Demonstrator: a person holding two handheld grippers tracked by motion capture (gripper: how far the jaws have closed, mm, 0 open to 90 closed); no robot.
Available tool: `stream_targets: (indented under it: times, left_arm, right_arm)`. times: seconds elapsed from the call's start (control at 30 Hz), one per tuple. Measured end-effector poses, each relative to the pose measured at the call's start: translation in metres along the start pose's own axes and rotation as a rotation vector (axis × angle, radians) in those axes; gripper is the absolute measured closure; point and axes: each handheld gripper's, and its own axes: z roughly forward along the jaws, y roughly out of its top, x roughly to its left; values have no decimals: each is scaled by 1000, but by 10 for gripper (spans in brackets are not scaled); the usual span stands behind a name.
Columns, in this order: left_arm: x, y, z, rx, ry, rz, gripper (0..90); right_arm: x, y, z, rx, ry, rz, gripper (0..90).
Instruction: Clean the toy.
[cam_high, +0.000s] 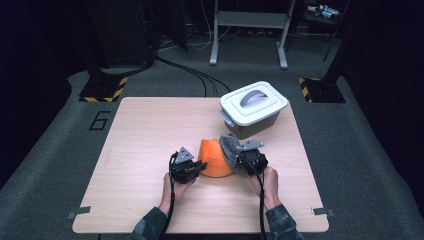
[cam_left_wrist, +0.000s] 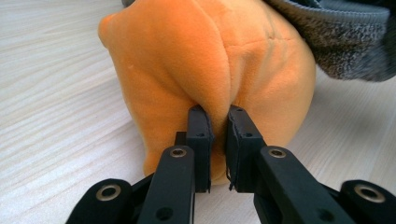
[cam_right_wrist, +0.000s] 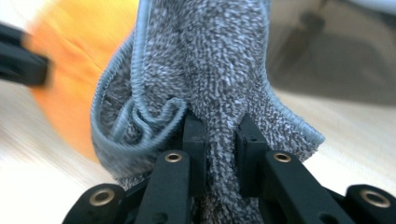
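Note:
An orange plush cloth stands bunched in the middle of the wooden table. My left gripper is shut on a fold at its left side; in the left gripper view the pads pinch the orange cloth. A grey speckled cloth with a ribbed hem lies against the orange one's right side. My right gripper is shut on it, and in the right gripper view the grey cloth bunches between the fingers with the orange cloth blurred behind.
A white-lidded grey box with a handle stands closed at the table's back right, just behind the cloths. The table's near edge runs below my forearms. Cables and a metal stand are on the floor beyond.

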Motion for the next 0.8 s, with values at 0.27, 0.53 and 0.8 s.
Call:
stream_targets:
  times: [0.27,0.53,0.8]
  left_arm:
    - [-1,0,-1,11,-10,9,810]
    - [-2,-2,0,7,-11,10,812]
    - [-1,-3,0,0,-16,0,810]
  right_arm:
    - [40,37,-13,-54,75,-117,776]
    - [35,27,13,-8,77,-96,779]
    - [16,8,10,24,44,-42,779]
